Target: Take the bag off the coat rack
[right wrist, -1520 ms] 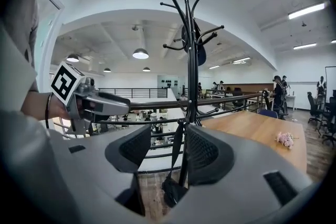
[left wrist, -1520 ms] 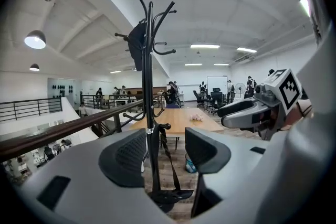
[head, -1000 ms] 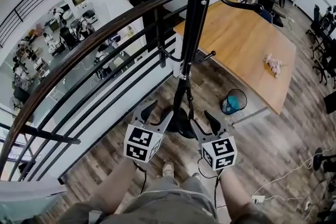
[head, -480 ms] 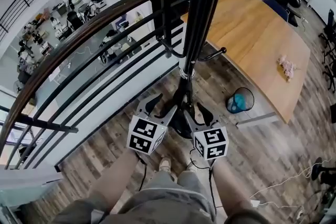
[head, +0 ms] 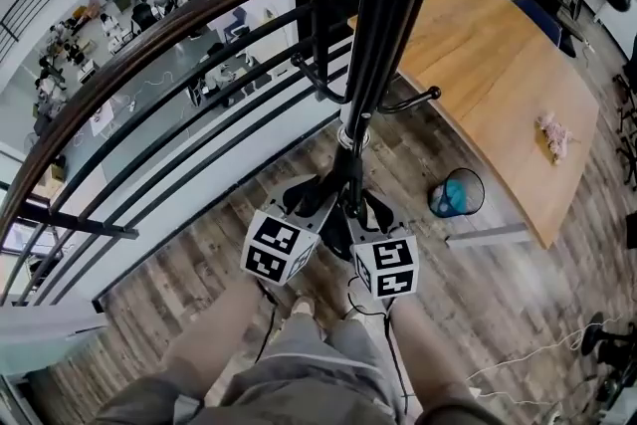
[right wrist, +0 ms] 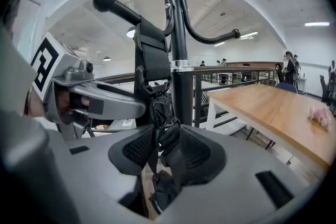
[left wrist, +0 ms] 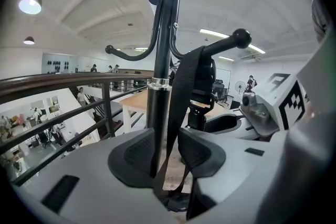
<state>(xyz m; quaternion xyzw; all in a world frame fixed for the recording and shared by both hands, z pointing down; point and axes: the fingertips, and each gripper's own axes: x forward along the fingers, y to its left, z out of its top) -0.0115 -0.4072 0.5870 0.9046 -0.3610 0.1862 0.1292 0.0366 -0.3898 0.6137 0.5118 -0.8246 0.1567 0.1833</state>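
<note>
Left gripper view shows the bag [left wrist: 203, 78] hanging by its strap [left wrist: 181, 94] from a hook [left wrist: 223, 44] on the coat rack [left wrist: 159, 107]; both have just been closing, left tongs [left wrist: 167, 152] loosely round the strap, right tongs [right wrist: 167, 145] pinching it; firm up, then lift over the hook's end

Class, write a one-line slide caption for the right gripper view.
Right gripper, its jaws just closing with the bag's black strap between them, beside the coat rack pole.

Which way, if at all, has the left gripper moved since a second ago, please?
Yes: the left gripper has closed in on the rack pole. Its jaws have just been closing, with the bag strap between them.
</note>
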